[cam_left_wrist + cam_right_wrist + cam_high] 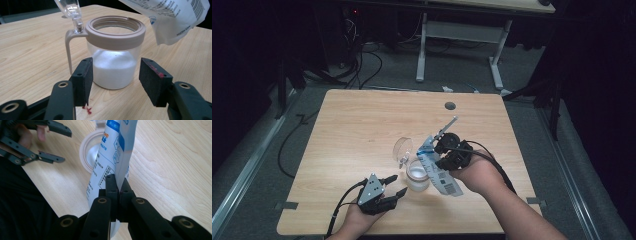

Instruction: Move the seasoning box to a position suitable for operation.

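A clear jar [417, 176] with a beige collar stands on the wooden table [357, 130], toward its near edge and a little right of the middle, and everything else is placed here against it. White powder fills roughly its lower half, as the left gripper view shows, and its clear hinged lid [402, 148] stands swung open at the jar's far-left side, joined to the collar by a beige arm. The left gripper [396, 184] lies just to the near-left of the jar, held low over the table by the person's left hand [357, 220]; its jaws are spread apart with nothing between the pads, and in its own view they frame the jar from either side without touching it. A few small red specks [86, 109] lie on the table just in front of the jar, beneath the left jaw. The right gripper [118, 185] sits to the right of the jar, its jaws clamped tight on a white pouch with blue print [439, 167]. The pouch hangs close beside the jar's right side, tilted, with one corner near the rim of the open mouth.
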`<act>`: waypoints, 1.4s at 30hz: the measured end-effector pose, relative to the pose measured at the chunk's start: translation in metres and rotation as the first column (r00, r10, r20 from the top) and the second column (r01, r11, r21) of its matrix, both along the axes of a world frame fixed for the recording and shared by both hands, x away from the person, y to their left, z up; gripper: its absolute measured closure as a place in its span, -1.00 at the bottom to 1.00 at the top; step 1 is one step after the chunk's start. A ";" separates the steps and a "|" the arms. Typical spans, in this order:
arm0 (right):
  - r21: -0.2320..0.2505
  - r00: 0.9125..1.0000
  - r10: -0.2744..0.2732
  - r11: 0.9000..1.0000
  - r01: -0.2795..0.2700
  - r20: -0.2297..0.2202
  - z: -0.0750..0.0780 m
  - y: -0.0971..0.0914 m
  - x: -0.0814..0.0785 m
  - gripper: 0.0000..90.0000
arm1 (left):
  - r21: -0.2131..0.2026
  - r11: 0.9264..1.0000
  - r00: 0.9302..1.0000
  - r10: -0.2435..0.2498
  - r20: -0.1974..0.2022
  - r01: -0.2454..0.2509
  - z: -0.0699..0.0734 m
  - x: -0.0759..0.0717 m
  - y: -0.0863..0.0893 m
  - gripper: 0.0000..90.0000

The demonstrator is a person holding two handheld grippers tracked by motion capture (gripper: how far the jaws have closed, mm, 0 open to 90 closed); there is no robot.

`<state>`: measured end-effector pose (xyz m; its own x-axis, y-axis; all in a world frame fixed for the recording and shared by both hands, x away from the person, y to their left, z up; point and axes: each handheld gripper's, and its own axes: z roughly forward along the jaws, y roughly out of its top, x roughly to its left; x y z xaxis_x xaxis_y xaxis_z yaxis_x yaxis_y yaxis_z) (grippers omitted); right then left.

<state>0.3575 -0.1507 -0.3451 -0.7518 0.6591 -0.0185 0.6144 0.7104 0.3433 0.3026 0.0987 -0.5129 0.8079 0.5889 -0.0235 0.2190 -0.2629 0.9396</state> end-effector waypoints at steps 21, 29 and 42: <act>-0.028 0.996 -0.084 0.996 0.083 -0.012 -0.020 -0.043 0.001 0.99 | 0.012 1.000 1.000 -0.010 -0.001 0.010 -0.002 0.001 0.001 0.01; -0.042 0.993 -0.120 0.992 0.119 -0.011 -0.030 -0.057 0.004 0.99 | 0.023 1.000 1.000 -0.016 0.004 0.016 -0.002 0.000 -0.001 0.01; -0.050 0.984 -0.178 0.983 0.177 -0.017 -0.040 -0.073 0.007 0.99 | 0.021 1.000 1.000 -0.008 0.000 0.008 -0.002 0.002 0.001 0.01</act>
